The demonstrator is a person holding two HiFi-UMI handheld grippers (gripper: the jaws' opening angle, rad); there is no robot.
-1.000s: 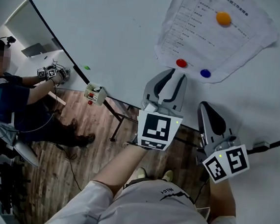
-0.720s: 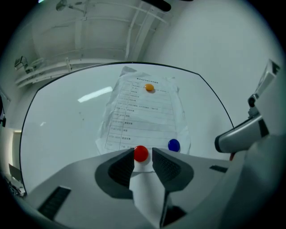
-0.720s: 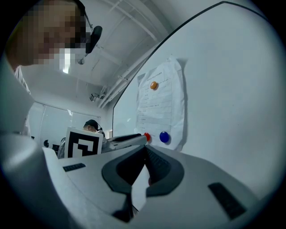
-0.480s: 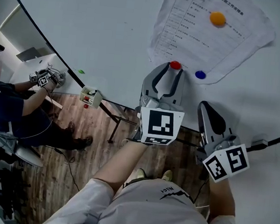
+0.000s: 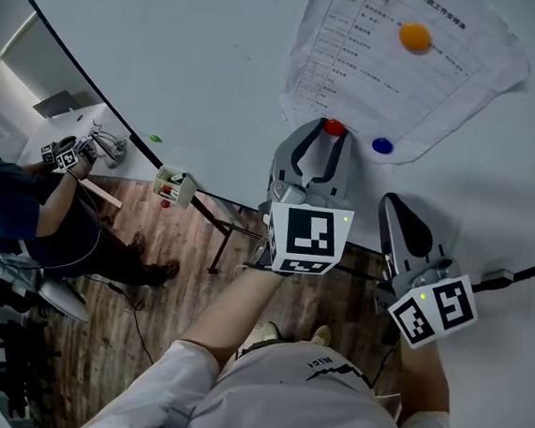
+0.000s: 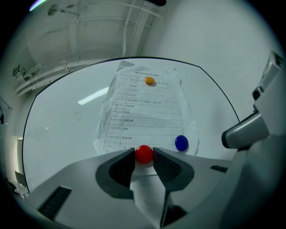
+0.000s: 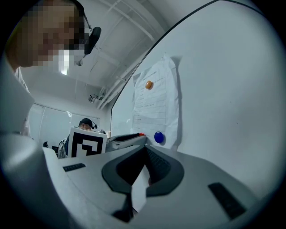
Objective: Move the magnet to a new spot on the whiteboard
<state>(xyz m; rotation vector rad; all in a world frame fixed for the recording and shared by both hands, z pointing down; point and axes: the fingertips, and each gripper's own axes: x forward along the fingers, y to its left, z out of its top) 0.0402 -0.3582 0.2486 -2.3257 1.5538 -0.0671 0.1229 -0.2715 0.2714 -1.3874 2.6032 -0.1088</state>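
Red magnet (image 6: 144, 154) sits at the lower edge of a printed sheet (image 5: 394, 70) on the whiteboard (image 5: 189, 50). Our left gripper (image 6: 144, 152) has its jaws apart around the magnet, one pad close against each side. A blue magnet (image 5: 381, 145) lies just right of it, and an orange magnet (image 5: 415, 36) sits higher on the sheet. Our right gripper (image 5: 400, 221) hangs lower right, off the sheet, with its jaws together and nothing between them.

Seated person (image 5: 24, 218) btm-left, wood floor (image 5: 149, 324)
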